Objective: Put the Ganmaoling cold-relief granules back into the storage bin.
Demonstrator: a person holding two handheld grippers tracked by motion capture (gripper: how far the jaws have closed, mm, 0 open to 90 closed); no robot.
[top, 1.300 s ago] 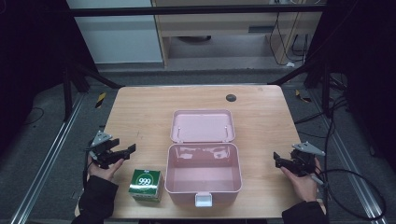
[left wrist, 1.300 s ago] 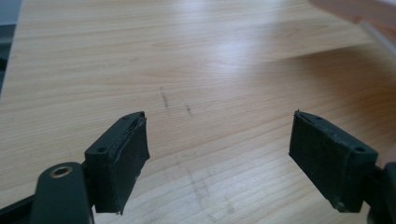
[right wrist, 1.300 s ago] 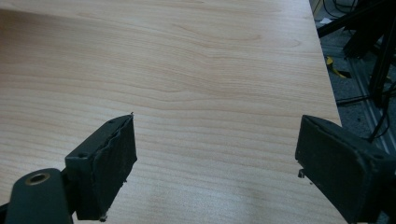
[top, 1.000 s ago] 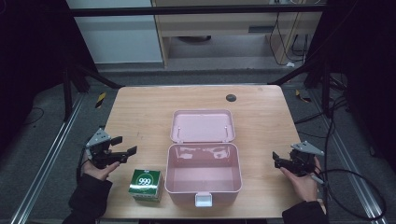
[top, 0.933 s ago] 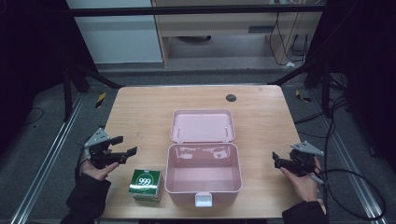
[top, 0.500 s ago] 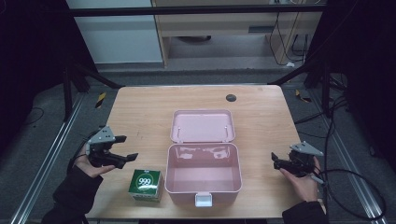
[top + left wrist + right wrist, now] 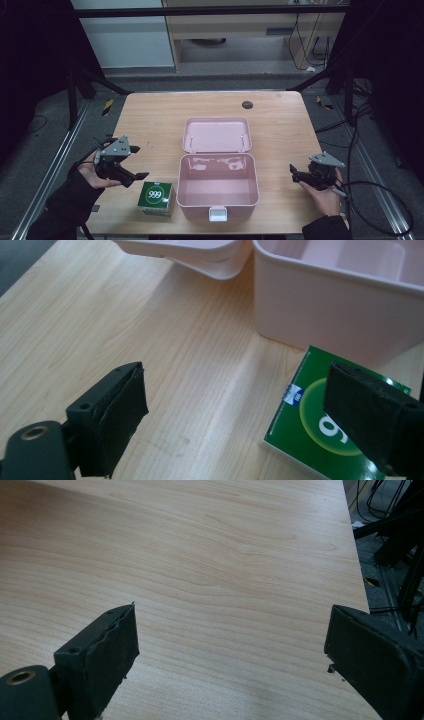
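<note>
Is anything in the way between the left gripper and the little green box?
Nothing visible. The left gripper, whose jaws have just been opening with nothing between them, hovers beside the green box, with only bare table between them. The pink case stands on the box's far side.

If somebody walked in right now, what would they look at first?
Probably the pink box in the middle of the wooden table, wide open and empty, with its lid laid back flat behind it. Next, the small green box marked 999 right beside it at the front edge. The left gripper hovers near that green box, its jaws just opened with nothing between them, while the right gripper waits open on the far side.
</note>
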